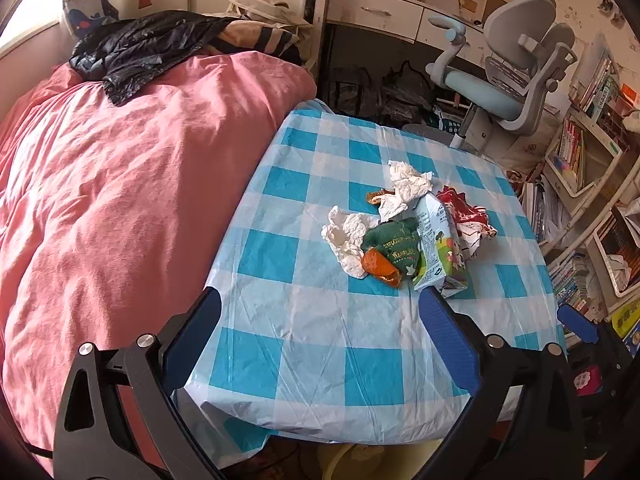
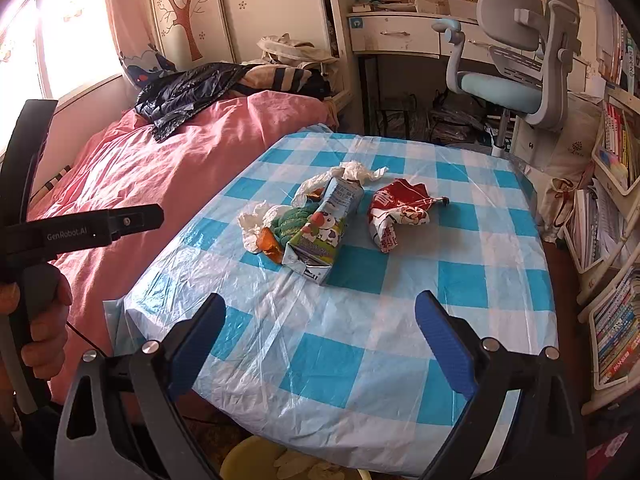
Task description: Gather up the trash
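A pink bed [image 1: 132,184] runs along the table's left edge. The table [image 1: 320,344], under a blue-checked plastic cover, carries all the trash in one cluster toward its far side, likely gathered there for easy picking. Largest in it is a flattened carton [image 2: 320,232], lying with one end toward the near edge. To its right, slightly apart, sits a crumpled red wrapper [image 2: 396,212]. Against its left side are a green packet [image 1: 394,246], white tissues [image 1: 346,240] and a small orange wrapper [image 1: 380,266]. Below the near edge a yellow bin [image 2: 248,460] shows, probably the destination. The left gripper [image 1: 320,340] and right gripper [image 2: 320,344] hover over the near edge, fingers spread wide, gripping nothing.
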Tool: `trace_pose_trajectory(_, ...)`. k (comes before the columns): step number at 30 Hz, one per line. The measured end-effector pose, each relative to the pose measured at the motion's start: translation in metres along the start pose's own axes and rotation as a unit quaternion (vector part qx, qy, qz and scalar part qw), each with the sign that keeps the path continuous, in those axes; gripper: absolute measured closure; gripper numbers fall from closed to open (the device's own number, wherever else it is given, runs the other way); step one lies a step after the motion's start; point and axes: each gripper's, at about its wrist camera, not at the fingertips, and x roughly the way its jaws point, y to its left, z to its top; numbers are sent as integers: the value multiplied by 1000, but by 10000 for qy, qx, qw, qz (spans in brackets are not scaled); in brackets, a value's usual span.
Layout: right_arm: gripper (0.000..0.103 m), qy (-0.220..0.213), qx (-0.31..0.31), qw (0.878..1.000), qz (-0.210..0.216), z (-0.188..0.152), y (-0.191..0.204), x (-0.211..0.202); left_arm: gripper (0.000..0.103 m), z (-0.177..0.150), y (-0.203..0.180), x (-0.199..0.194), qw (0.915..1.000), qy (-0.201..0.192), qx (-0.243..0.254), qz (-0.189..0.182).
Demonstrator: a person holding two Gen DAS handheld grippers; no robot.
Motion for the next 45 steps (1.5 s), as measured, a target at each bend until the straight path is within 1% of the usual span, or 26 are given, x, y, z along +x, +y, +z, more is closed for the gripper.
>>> trace_pose_trajectory(7, 11, -10, 9, 10000, -12, 0, -1, 1, 8, -1, -3, 0, 10000, -5, 90, 37)
trace_pose_trajectory(28, 11, -12, 3, 10000, -16, 1, -1, 1, 8, -1, -4, 0, 10000, 0, 66, 55)
trace_pose_trajectory(45, 11, -6, -10, 10000, -21, 1, -1, 2, 8, -2, -5, 7, 9999, 63, 137, 70)
